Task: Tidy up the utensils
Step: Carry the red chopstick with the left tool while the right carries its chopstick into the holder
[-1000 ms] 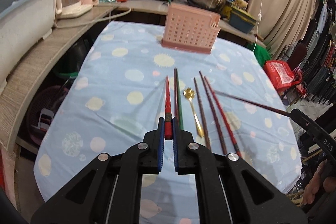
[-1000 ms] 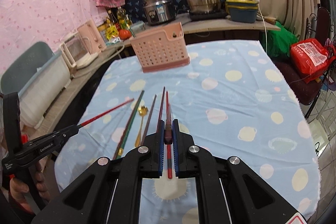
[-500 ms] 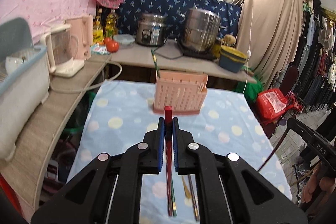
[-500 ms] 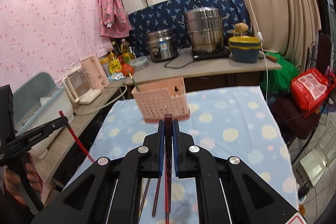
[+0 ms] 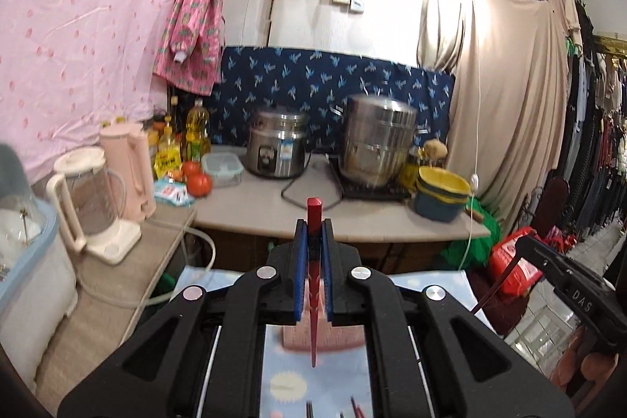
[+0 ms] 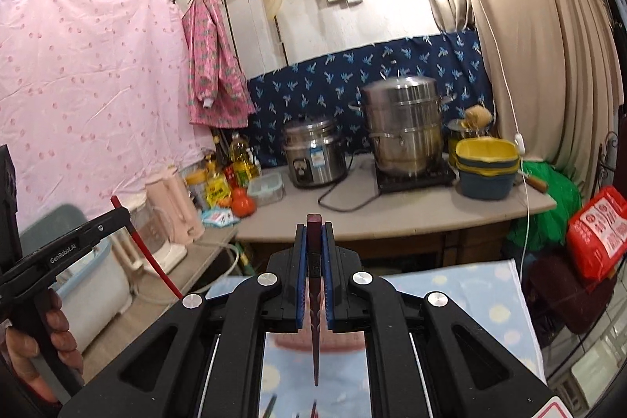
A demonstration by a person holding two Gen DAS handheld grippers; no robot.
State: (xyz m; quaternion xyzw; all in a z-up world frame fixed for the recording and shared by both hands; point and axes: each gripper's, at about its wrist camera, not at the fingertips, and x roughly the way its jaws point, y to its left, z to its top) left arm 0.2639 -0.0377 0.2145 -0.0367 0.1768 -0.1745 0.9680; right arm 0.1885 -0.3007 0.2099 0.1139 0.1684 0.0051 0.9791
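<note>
My left gripper (image 5: 313, 234) is shut on a red chopstick (image 5: 313, 300) that hangs point-down above the pink utensil basket (image 5: 341, 339), which shows only partly below the jaws. My right gripper (image 6: 313, 237) is shut on a dark maroon chopstick (image 6: 314, 320), also point-down above the pink basket (image 6: 341, 341). The left gripper and its red chopstick show at the left of the right wrist view (image 6: 151, 257). The right gripper shows at the right of the left wrist view (image 5: 564, 273). A few chopstick ends (image 5: 354, 408) lie on the blue spotted tablecloth (image 5: 282, 382) below.
Behind the table a counter (image 5: 376, 222) holds a rice cooker (image 5: 276, 153), a steel steamer pot (image 5: 376, 140), stacked bowls (image 5: 441, 198), tomatoes and oil bottles. A blender (image 5: 90, 206) and pink kettle stand left. A red bag (image 6: 595, 234) lies at the right.
Both grippers lifted their chopsticks off the table, tilted up and moved forward over the basket. The chopsticks swung from lying flat to hanging point-down.
</note>
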